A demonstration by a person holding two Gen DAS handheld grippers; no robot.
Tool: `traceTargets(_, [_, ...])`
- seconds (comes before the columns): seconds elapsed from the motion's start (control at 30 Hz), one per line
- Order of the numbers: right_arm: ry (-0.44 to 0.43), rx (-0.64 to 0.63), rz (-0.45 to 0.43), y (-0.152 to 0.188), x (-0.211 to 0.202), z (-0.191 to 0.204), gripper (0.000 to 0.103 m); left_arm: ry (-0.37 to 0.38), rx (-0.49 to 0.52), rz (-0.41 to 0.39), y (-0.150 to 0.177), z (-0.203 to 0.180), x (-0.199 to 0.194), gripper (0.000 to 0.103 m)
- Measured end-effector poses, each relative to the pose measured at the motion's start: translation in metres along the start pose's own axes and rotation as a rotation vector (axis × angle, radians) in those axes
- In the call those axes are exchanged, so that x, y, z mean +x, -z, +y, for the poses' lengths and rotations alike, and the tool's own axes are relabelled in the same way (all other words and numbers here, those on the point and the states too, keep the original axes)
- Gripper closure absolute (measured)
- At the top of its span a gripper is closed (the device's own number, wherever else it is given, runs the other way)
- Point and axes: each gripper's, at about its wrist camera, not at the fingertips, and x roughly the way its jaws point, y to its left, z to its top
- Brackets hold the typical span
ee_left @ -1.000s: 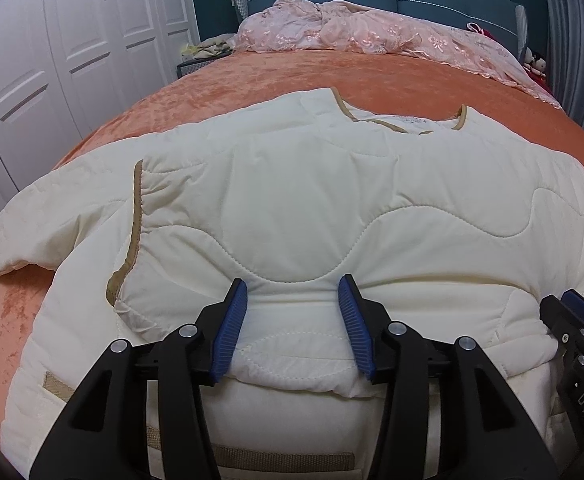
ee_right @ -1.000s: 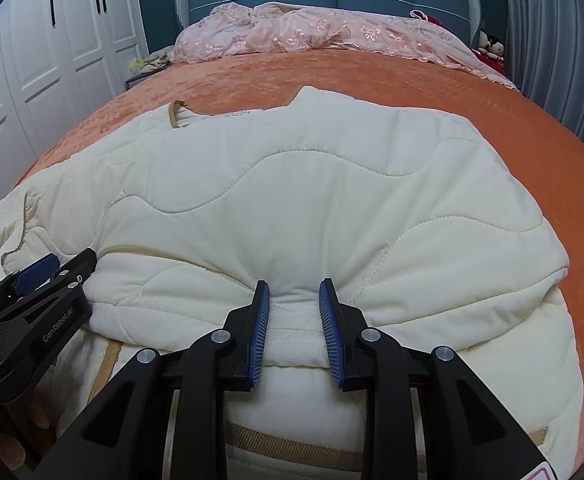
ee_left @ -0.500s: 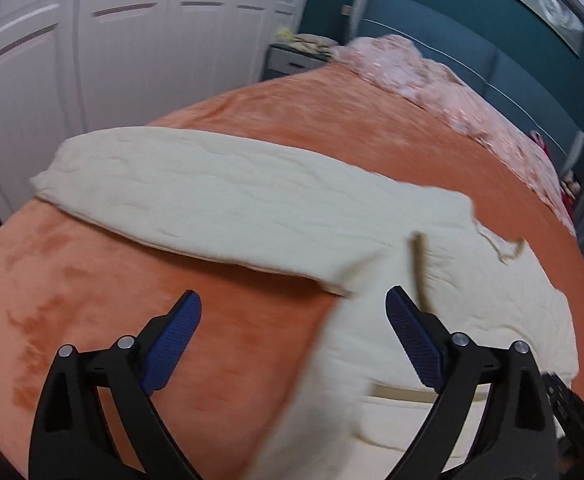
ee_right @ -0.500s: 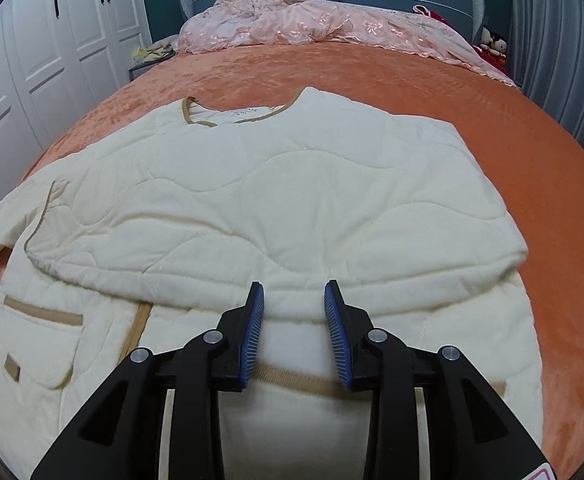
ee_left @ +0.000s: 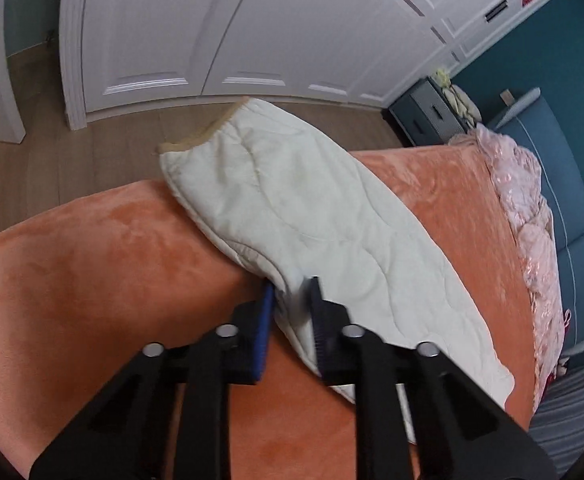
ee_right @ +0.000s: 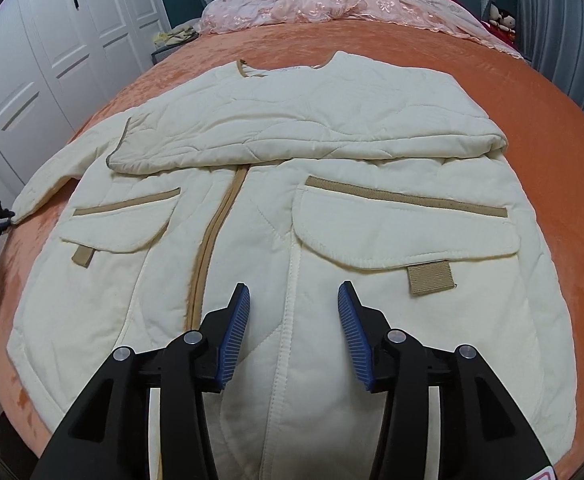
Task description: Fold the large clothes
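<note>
A cream quilted jacket [ee_right: 292, 216] lies front-up on the orange bed [ee_right: 552, 92], spread directly ahead of the right gripper [ee_right: 294, 336], whose blue-padded jaws hang wide apart above the hem, holding nothing. One sleeve [ee_right: 312, 136] already lies folded across the chest, beyond the two flap pockets, so the first fold looks finished. Out toward the bed's edge, the left gripper [ee_left: 289, 308] has its jaws drawn in on the near edge of the other sleeve [ee_left: 316, 220], which runs away from it toward the tan cuff [ee_left: 199, 136] overhanging the wooden floor [ee_left: 51, 160]; the pads appear to pinch the fabric, though motion blur softens the contact. By this reading the job is in its early half: the second sleeve has yet to be carried across the body, and the lower half, pockets and hem, remains to be doubled up toward the collar [ee_right: 251, 72] at the far end.
</note>
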Motion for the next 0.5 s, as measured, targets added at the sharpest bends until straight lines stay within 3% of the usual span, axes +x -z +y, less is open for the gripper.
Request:
traceTargets(0.1, [-0.029,0.019,-0.007,-0.002,-0.006,-0.003,0.057,0.058,0.158,-0.062,0.005,-0.063,-0.025,0.098])
traceTargets(0.23, [-0.055,0.042,-0.029,-0.005,-0.015,-0.01,0.057,0.268,0.4,-0.143,0.05,-0.179,-0.094,0.098])
traceTargets(0.37, [-0.068,0.07,-0.046,-0.004,-0.022,-0.022,0.057,0.5,0.652,-0.113,0.154,-0.289,-0.156,0.098])
traceTargets(0.47, [-0.068,0.104,-0.053,-0.003,-0.026,-0.037,0.057,0.599,0.809,-0.009,0.253,-0.339,-0.17,0.093])
traceTargets(0.5, [-0.065,0.115,-0.054,-0.002,-0.027,-0.044,0.057,0.61,0.842,0.039,0.285,-0.348,-0.165,0.084])
